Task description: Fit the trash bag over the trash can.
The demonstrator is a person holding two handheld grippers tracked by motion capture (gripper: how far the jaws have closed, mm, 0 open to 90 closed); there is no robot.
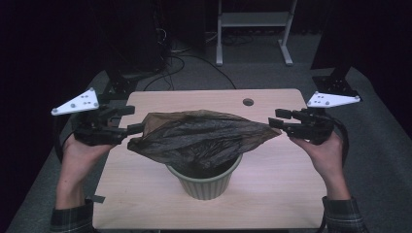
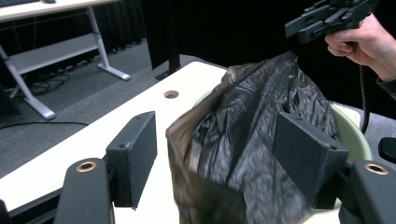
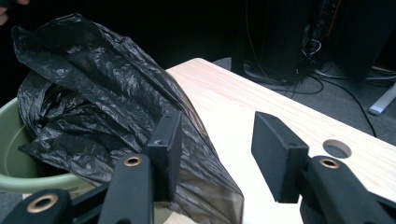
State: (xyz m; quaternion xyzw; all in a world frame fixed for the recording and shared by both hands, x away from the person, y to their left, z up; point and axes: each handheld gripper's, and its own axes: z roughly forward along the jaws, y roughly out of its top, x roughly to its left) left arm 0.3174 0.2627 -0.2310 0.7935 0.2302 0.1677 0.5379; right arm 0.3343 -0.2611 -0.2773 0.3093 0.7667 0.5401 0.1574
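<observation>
— Where do my fingers stand?

— My left gripper has its jaws parted, the crumpled black plastic bag loose between them. My right gripper is parted too, the bag's corner beside one pad.

— And the bag?

— It's draped over the pale green round plastic pot, near the front edge of the light wooden worktop.

Table: light wood top, round hole near far edge. White desk frame on grey floor beyond. Black cables on floor. Dark curtain backdrop.
</observation>
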